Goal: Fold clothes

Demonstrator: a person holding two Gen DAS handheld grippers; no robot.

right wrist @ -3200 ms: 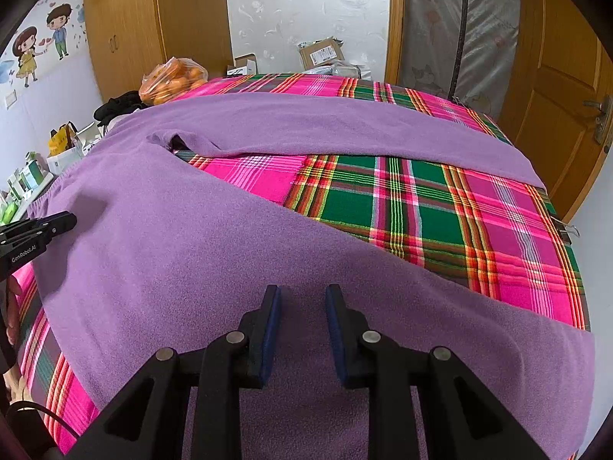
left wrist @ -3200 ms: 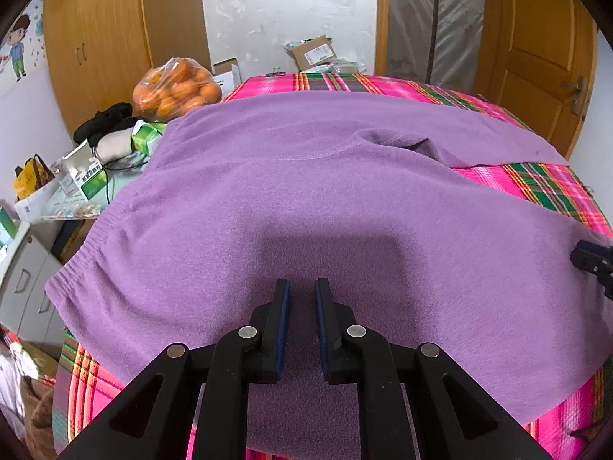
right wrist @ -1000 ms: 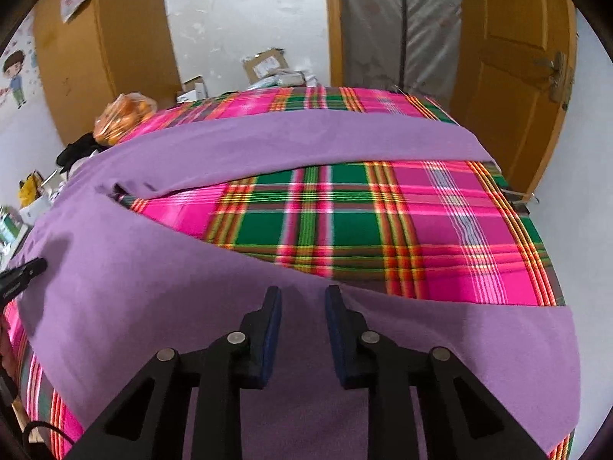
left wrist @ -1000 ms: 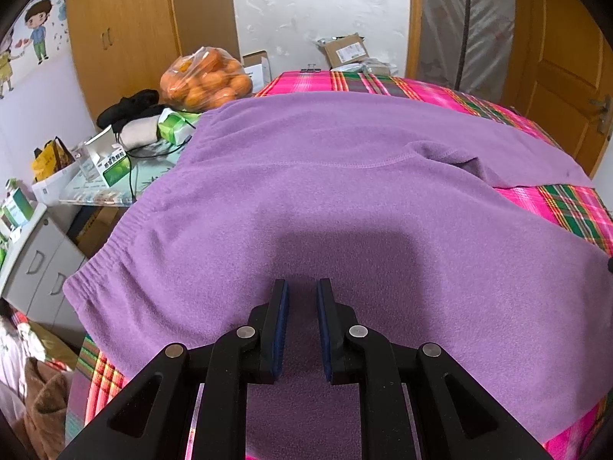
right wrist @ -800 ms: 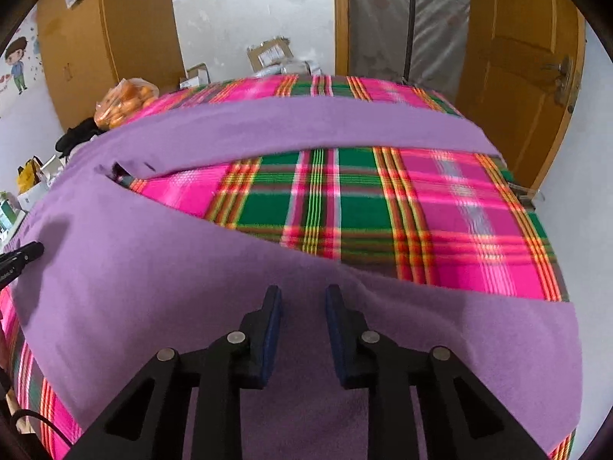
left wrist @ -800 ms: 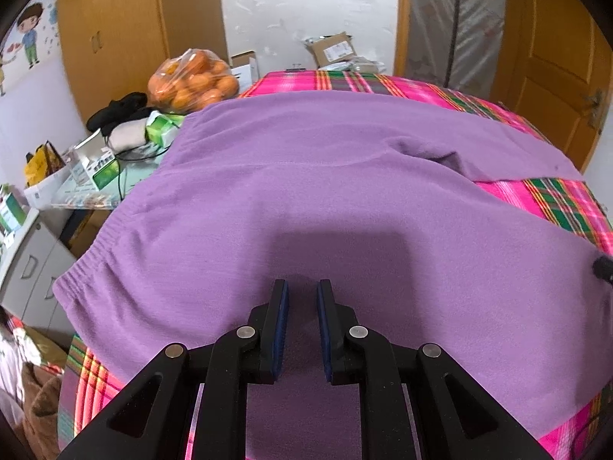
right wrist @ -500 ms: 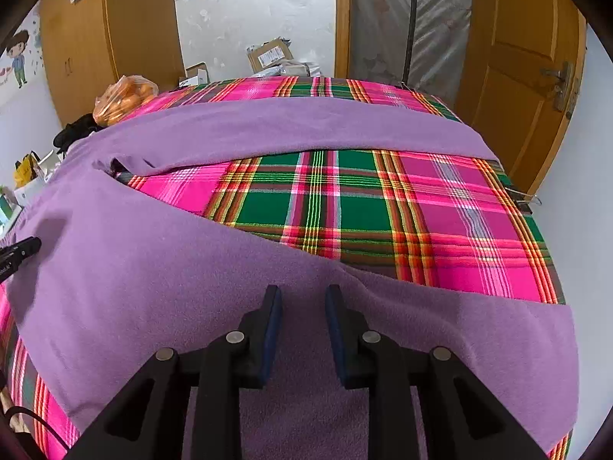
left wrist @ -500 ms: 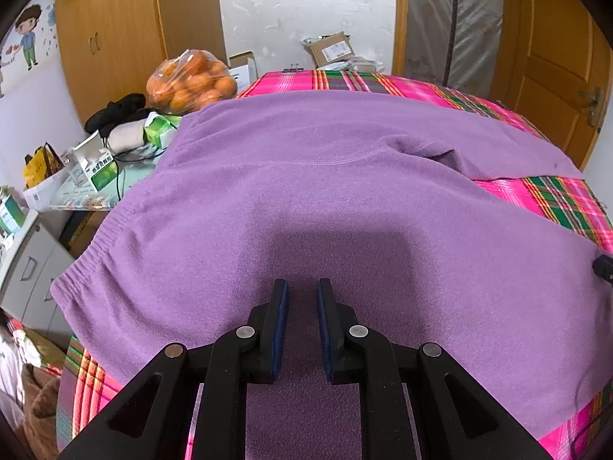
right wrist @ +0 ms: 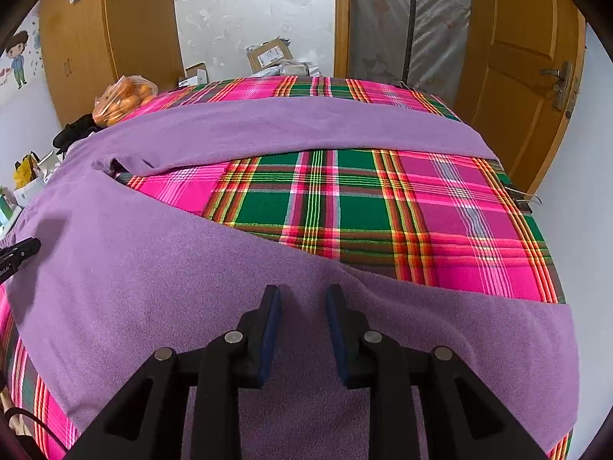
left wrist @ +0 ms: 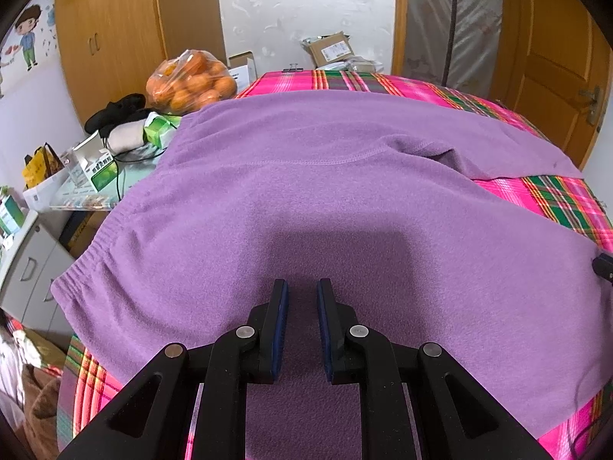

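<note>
Purple fleece trousers [left wrist: 345, 191] lie spread flat on a pink and green plaid cloth [right wrist: 383, 211]. The elastic waistband [left wrist: 95, 245] hangs at the left edge. My left gripper [left wrist: 302, 283] hovers over the seat part near the waist, its jaws a little apart with nothing pinched. My right gripper [right wrist: 302, 289] stands over the near leg [right wrist: 134, 268], jaws apart, only flat fabric below. The far leg [right wrist: 306, 130] runs across the back. Each gripper's tip shows in the other's view: right gripper [left wrist: 603, 266], left gripper [right wrist: 19, 253].
A bag of oranges [left wrist: 191, 82] and a cluttered side table [left wrist: 92, 168] with boxes and cables stand left of the cloth. A grey drawer unit [left wrist: 23, 268] is at the near left. A wooden door [right wrist: 528, 76] is at the right, cardboard boxes [right wrist: 268, 53] behind.
The views have shifted only slightly. Both grippers stay over the same parts of the trousers with the same gaps, and the fabric lies as before.
</note>
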